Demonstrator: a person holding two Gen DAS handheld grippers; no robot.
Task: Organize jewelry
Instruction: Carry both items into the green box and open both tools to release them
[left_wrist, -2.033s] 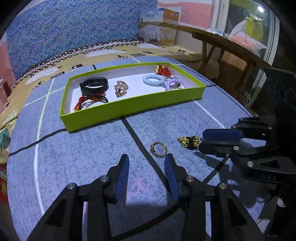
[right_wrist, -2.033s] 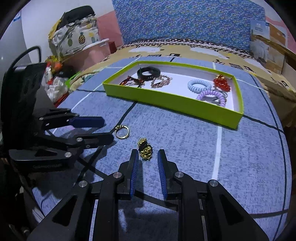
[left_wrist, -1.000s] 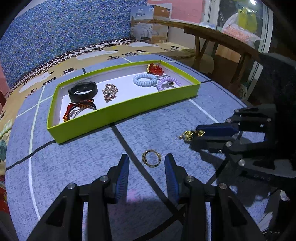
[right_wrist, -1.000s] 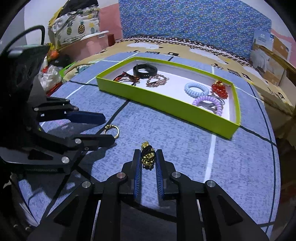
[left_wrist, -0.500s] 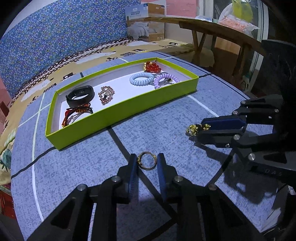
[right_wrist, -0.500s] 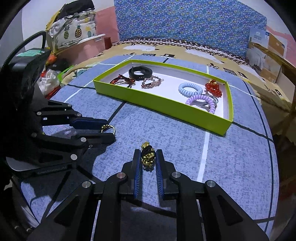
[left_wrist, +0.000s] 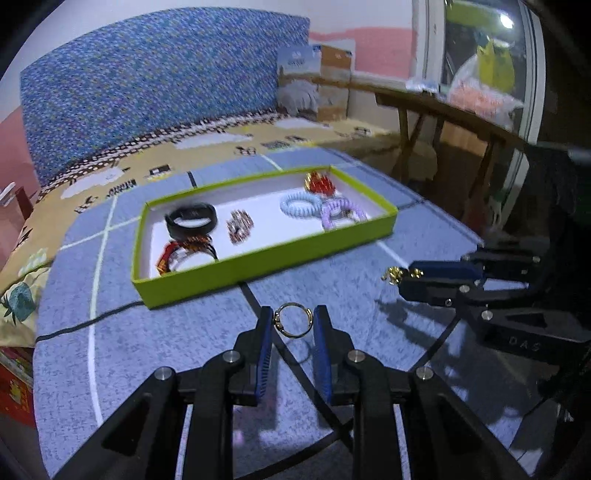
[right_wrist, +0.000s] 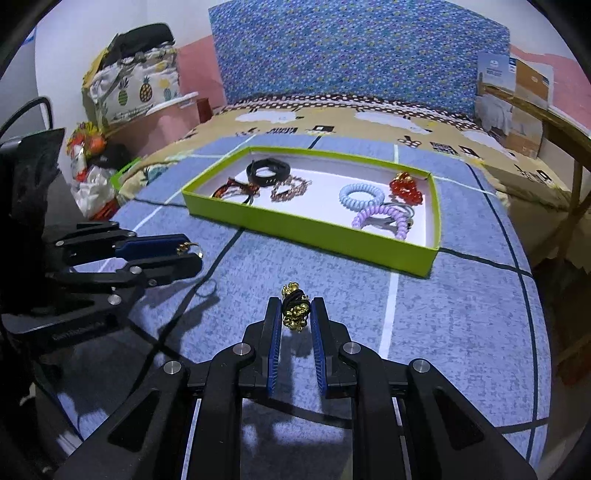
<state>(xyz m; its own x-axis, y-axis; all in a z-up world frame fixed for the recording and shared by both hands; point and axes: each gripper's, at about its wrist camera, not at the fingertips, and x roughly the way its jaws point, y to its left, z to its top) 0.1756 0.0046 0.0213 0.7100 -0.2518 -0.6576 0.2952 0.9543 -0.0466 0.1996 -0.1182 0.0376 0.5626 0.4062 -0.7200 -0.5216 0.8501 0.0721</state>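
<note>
My left gripper (left_wrist: 293, 325) is shut on a gold ring (left_wrist: 294, 325) and holds it above the blue mat, its shadow below. My right gripper (right_wrist: 294, 314) is shut on a gold and black charm (right_wrist: 294, 308), also lifted off the mat. Each gripper shows in the other view: the right one with the charm (left_wrist: 400, 274) at the right, the left one with the ring (right_wrist: 189, 249) at the left. The lime green tray (left_wrist: 258, 264) lies ahead, holding a black band (left_wrist: 191, 221), a beaded piece (left_wrist: 240, 227), a blue coil tie (left_wrist: 298, 203), a purple coil tie (left_wrist: 341, 216) and red beads (left_wrist: 319, 182).
The tray (right_wrist: 306, 230) sits on a blue mat (right_wrist: 461, 321) with white and dark lines, on a bed. A wooden table (left_wrist: 461, 110) stands at the right. Bags (right_wrist: 133, 85) and clutter lie beyond the left edge. A cardboard box (right_wrist: 517, 96) stands behind.
Both grippers closed on their pieces and lifted them off the mat: the left on the ring, the right on the charm. Both views have tilted up and drawn nearer the tray.
</note>
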